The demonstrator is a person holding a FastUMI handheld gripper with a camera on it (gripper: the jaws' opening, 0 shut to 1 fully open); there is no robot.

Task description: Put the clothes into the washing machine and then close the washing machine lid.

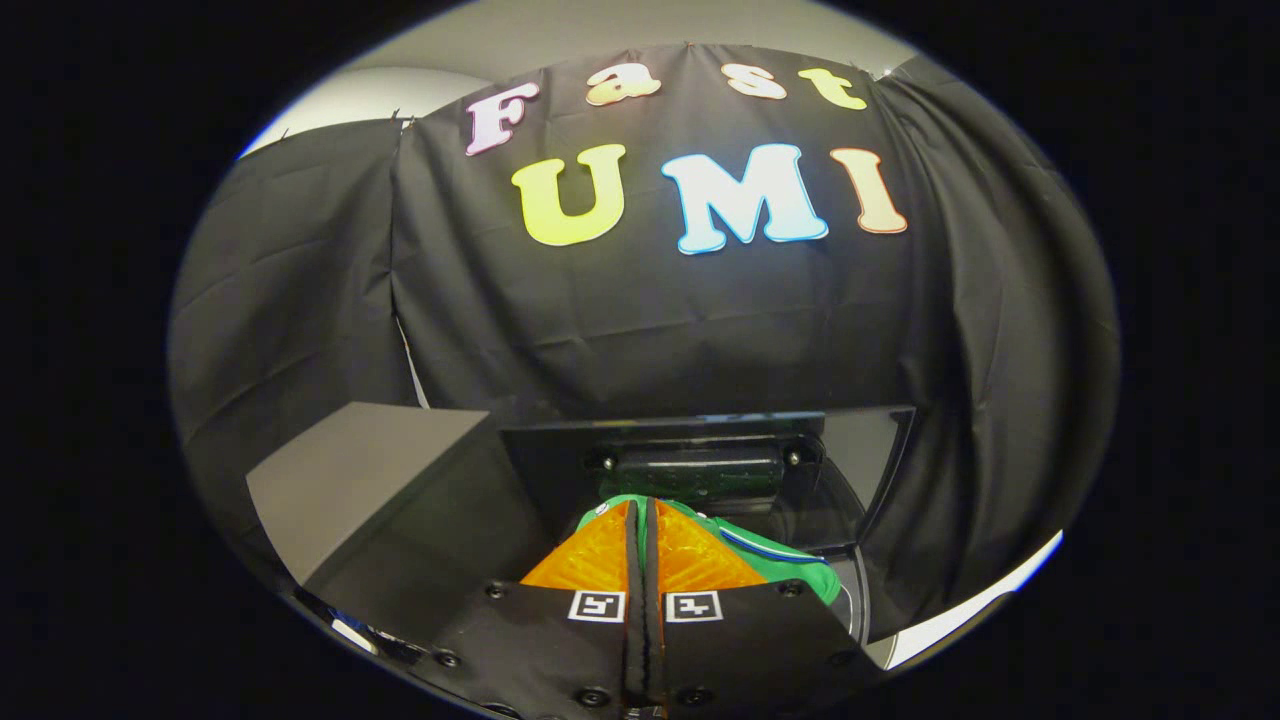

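Green garment (790,565) with a blue-and-white trim line: bunched at the fingertips, spreading right of and just beyond them, a small green patch also visible past the left fingertip. Position: at the near edge of the washing machine opening (820,505), above the dark drum cavity.

Gripper (642,512): fingers brought together, almost no gap along their length. Fabric visible at the tips on both sides, consistent with a pinch on the garment; actual contact point hidden behind the fingers. Two square black-and-white markers (645,606) mounted side by side at the finger bases.

Washing machine lid (700,440): raised, standing upright at the far side of the opening, directly beyond the fingertips. Dark hinge block (700,470) with a fastener at each end fixed along the lid's lower edge. Curved rim of the opening (855,590) visible right of the garment.

Grey box-shaped surface (350,480): left of the machine, near, with a flat top and a darker side face toward the machine.

Black cloth wall (640,320): behind lid and machine, draped in folds, continuing around left and right. Pale strip of floor (980,600) at far right beneath the cloth.
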